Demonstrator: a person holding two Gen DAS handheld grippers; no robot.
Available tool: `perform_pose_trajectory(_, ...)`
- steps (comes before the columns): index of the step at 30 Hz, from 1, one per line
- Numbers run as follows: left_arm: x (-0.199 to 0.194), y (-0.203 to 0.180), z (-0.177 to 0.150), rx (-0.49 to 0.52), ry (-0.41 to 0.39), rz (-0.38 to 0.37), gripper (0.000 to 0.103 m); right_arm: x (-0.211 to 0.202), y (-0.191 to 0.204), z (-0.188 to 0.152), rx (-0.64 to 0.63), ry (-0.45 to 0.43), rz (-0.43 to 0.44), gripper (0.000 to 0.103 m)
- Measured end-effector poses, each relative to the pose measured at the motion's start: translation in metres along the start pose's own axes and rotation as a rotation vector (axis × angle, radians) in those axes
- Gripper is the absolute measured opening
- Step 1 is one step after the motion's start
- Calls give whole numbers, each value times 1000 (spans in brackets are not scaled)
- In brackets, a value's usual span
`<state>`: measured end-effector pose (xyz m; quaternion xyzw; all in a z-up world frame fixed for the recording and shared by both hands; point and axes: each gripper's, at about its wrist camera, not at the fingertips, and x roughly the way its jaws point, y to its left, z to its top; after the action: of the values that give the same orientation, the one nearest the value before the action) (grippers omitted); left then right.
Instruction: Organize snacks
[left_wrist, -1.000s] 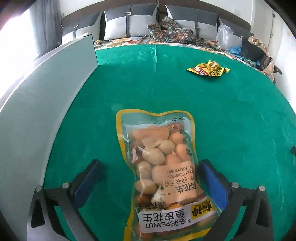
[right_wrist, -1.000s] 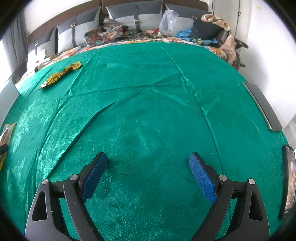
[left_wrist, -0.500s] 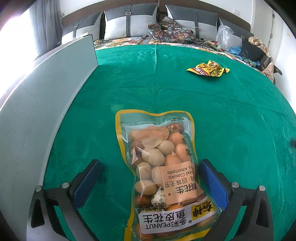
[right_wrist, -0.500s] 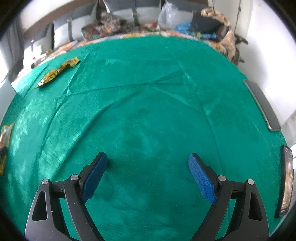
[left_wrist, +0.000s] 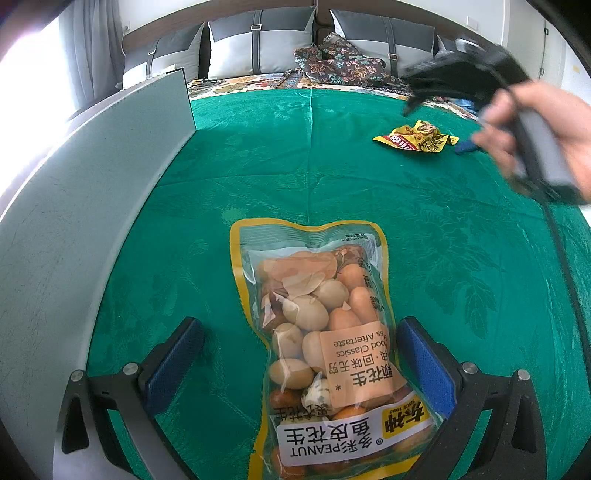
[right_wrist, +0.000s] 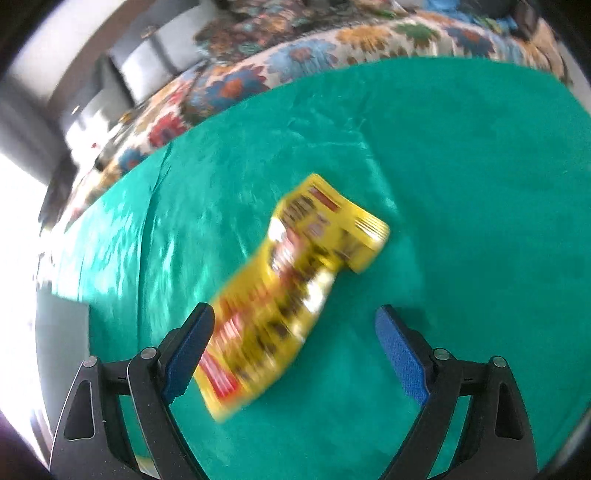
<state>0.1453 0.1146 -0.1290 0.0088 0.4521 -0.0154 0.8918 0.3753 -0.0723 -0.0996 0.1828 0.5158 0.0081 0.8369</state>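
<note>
Green cloth (left_wrist: 369, 192) covers the bed, where the wide-open left gripper (left_wrist: 299, 363) straddles a peanut bag (left_wrist: 325, 332) and the wide-open right gripper (right_wrist: 295, 347) straddles a yellow packet (right_wrist: 291, 291).

Peanut bag (left_wrist: 325, 343) lies right of panel (left_wrist: 85, 229), wrapper (left_wrist: 417, 137) far behind.

Home bedroom, grey and white padded headboard cushions (left_wrist: 258, 44) along the wall, floral patterned bedspread (right_wrist: 236, 85), dark patterned cloth heap (left_wrist: 340, 62), grey curtain (left_wrist: 92, 48) by a bright window, green textured cloth (left_wrist: 332, 177) spread over the bed
</note>
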Motion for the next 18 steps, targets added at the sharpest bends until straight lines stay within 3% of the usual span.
perform_pose_trajectory(2,0,0,0,0,0,0,103,9,15,6,10,-16,-27,93)
perform_pose_trajectory(4,0,0,1,0,0,0,103,17,30,7,-42,-20,-121,93)
perform_pose_trajectory(6,0,0,0,0,0,0,103,32,54,2,-199,-4,-244,93)
perform_pose_trajectory(7,0,0,0,-1,0,0,103,34,64,-3,-299,-17,-258,87)
perform_pose_trajectory(8,0,-1,-1,0,0,0,103,33,65,-6,-352,-16,-239,86)
perform_pose_trajectory(10,0,-1,-1,0,0,1,103,25,63,-17,-406,-43,-197,64)
perform_pose_trajectory(11,0,0,-1,0,0,1,103,21,62,-22,-427,-50,-188,60)
perform_pose_trajectory(18,0,0,-1,0,1,1,103,-10,53,-79,-649,-25,-109,55)
